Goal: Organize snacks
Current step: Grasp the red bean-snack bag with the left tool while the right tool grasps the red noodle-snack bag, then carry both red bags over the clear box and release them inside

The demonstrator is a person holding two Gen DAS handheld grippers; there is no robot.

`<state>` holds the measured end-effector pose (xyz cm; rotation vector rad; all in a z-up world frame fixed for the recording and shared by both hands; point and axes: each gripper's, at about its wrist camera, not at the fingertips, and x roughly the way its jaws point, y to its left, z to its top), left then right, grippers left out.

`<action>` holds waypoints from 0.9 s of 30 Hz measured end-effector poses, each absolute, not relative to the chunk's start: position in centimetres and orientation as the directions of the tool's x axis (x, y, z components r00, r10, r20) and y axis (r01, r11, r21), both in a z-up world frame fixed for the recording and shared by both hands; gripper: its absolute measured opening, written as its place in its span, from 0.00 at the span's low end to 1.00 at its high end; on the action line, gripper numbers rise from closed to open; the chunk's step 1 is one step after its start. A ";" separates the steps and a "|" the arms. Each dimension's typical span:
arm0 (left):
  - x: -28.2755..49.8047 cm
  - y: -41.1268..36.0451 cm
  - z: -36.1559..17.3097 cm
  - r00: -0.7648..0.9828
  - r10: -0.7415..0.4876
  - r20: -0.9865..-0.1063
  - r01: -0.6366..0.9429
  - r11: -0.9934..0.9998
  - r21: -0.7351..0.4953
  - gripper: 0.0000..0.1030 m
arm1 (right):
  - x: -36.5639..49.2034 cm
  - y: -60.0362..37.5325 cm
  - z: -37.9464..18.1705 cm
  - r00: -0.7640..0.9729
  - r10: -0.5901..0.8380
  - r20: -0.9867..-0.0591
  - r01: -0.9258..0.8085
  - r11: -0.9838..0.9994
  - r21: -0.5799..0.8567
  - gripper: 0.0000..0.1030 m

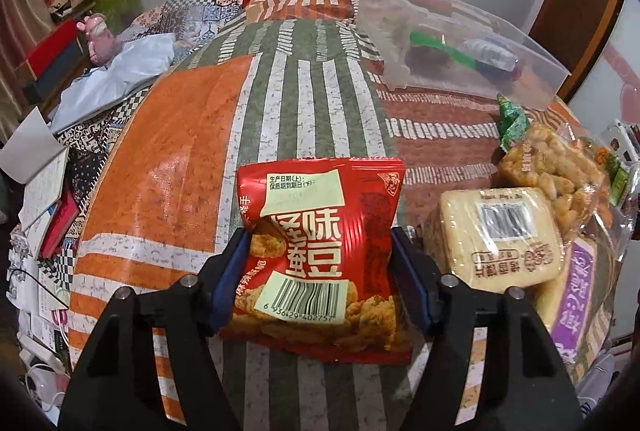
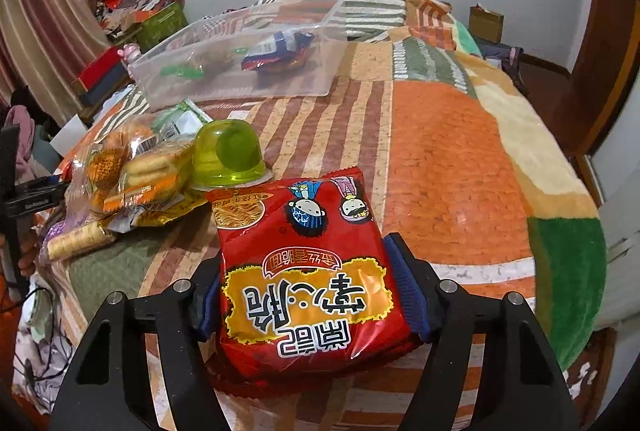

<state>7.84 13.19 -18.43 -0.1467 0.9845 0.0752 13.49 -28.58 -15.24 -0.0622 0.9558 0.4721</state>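
Note:
A red bean-snack bag (image 1: 320,251) with a barcode label sits between the blue pads of my left gripper (image 1: 320,243), which press on both its sides and crease it. It rests low over the patchwork blanket (image 1: 168,159). In the right wrist view, my right gripper (image 2: 304,259) is shut on a red noodle-snack bag (image 2: 308,283) with cartoon faces, its pads against both edges. A clear plastic bin (image 1: 380,31) stands farther back on the bed; this bin (image 2: 240,87) holds a blue and red packet (image 2: 276,51) and a green item (image 2: 180,71).
A pile of loose snacks lies on the blanket: a pale biscuit pack (image 1: 496,235), a puffed-rice bar (image 1: 552,171), a purple pack (image 1: 576,291), a green jelly cup (image 2: 228,155). Boxes and clutter (image 1: 72,3) line the bed's left side. A wooden door (image 2: 608,43) stands at the right.

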 end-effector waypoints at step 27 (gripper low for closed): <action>13.7 9.5 -6.7 0.738 -0.064 -0.671 -0.034 0.991 -0.131 0.63 | 19.1 -26.7 -6.6 0.653 0.411 -0.636 -0.436 0.891 0.127 0.65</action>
